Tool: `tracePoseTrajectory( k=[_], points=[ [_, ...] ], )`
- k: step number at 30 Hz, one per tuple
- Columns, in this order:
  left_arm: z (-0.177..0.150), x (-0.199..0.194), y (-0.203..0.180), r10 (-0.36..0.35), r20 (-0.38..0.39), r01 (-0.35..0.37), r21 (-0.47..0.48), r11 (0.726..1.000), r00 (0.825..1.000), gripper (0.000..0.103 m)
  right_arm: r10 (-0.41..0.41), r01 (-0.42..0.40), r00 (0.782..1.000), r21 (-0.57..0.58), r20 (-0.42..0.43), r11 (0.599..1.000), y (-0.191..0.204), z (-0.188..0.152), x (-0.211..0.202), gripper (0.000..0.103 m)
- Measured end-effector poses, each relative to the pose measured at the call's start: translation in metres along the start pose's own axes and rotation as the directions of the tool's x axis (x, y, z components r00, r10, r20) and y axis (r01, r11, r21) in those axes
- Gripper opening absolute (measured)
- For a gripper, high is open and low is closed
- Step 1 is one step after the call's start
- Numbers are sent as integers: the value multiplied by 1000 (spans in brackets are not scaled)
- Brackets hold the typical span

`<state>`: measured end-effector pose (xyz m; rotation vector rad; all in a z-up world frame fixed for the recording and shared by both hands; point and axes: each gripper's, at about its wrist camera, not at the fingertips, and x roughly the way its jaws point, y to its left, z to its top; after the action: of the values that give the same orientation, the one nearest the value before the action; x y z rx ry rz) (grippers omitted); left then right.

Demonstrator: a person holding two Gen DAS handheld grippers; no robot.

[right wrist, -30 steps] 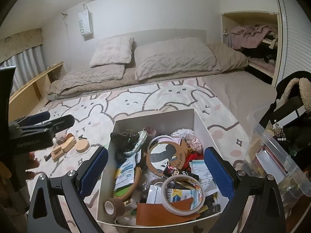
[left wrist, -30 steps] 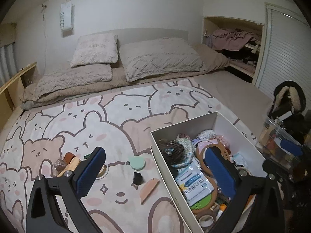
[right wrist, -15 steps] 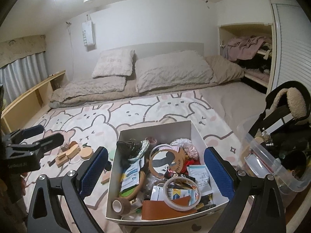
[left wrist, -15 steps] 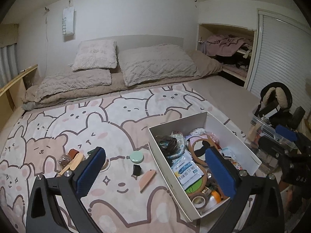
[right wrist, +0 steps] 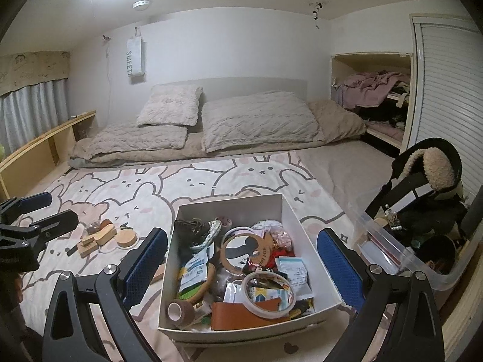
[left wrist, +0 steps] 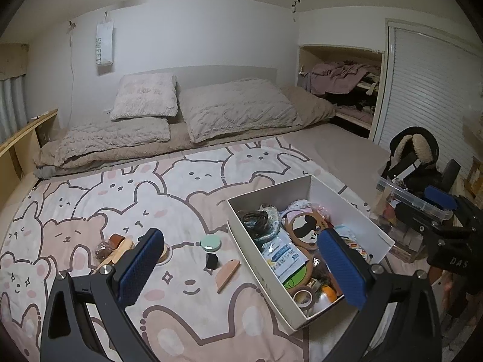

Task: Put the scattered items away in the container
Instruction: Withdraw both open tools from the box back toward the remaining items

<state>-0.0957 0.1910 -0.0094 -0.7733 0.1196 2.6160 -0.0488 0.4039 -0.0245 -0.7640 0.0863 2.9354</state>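
Note:
A white box [left wrist: 271,191] full of tapes, packets and round frames stands on the cartoon-animal bedspread [left wrist: 169,199]. To its left lie a mint round tin [left wrist: 210,243], a small black block [left wrist: 212,261], a half-moon wooden piece [left wrist: 228,274] and wooden blocks [left wrist: 117,249]. My left gripper [left wrist: 241,268] hovers open and empty above these items and the box's left wall. My right gripper [right wrist: 241,271] hangs open and empty over the same box [right wrist: 229,200]. In the right wrist view a wooden disc [right wrist: 126,236] and the blocks [right wrist: 96,238] lie near the left gripper [right wrist: 39,214].
A clear plastic bin [right wrist: 392,250] and a black fleece-lined bag [right wrist: 431,166] crowd the box's right side. Pillows [left wrist: 235,108] and a folded quilt lie at the bed's head. A low wooden shelf [right wrist: 45,147] runs along the left edge.
Both grippers have lifted and drawn back from the bed, so the box and the scattered items look smaller. Both stay open and empty. No item has moved.

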Motion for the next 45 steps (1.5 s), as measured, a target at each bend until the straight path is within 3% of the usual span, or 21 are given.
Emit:
tracePoseTrajectory(
  k=[19, 45],
  points=[
    [-23, -22, 25, 10, 19, -9, -25, 1000, 1000, 103, -7, 8, 1000, -23, 30, 1000, 17, -14, -26, 100],
    [-34, -35, 45, 21, 30, -19, -43, 999, 999, 103, 3, -2, 1000, -42, 30, 999, 42, -20, -30, 100]
  ],
)
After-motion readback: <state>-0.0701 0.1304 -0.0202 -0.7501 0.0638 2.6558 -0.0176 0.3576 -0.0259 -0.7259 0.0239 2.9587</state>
